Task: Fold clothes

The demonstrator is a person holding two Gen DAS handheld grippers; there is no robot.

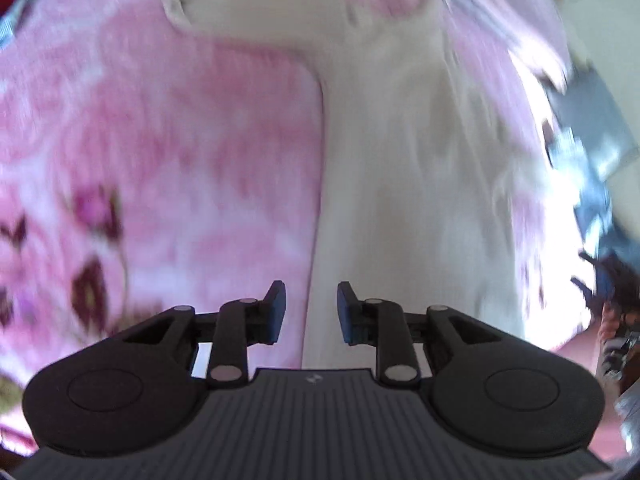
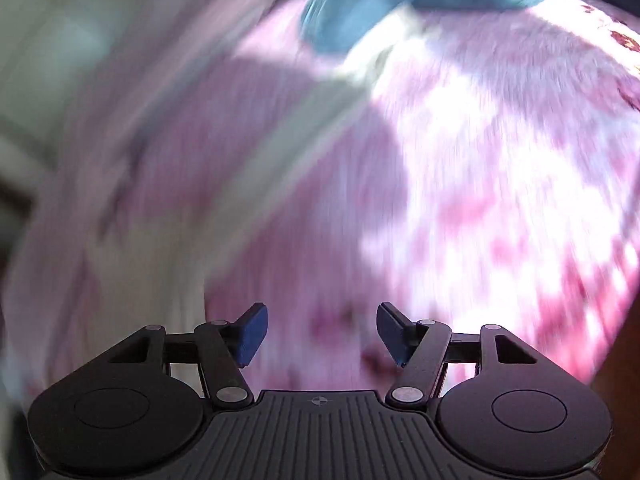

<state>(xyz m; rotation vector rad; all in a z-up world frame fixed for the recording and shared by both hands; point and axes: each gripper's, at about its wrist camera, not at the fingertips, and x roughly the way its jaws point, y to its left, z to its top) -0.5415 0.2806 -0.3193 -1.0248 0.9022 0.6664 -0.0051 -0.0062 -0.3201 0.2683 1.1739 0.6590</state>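
Motion blur smears both wrist views above a pink floral blanket (image 1: 160, 160). The left tool (image 1: 310, 312) hangs with its blue-padded fingers (image 1: 276, 312) set narrowly apart and nothing between them. Its gap sits over the left edge of a white garment (image 1: 400, 180), which lies spread on the blanket and runs from 6 o'clock up to 12 o'clock in the left wrist view. At 12 o'clock the garment widens, one part reaching toward 11 o'clock, where a rounded opening shows in the cloth. Dark flower motifs mark the blanket at 8 o'clock. At 3 o'clock, past the blanket's edge, lie dark blue-grey shapes too blurred to name.

The right tool (image 2: 322, 334) also hangs free, its fingers (image 2: 252, 334) spread wide and holding nothing. Below them is pink blanket (image 2: 460, 200), brightly sunlit from 1 o'clock to 4 o'clock and shaded toward the centre. A pale strip of white cloth (image 2: 280, 140) crosses the right wrist view diagonally from 7 o'clock toward 1 o'clock; whether it belongs to the same garment cannot be told. At 12 o'clock a blue fabric item (image 2: 380, 4) rests on the blanket, well apart from the tool. A pale surface fills the 10 o'clock corner, too blurred to identify.
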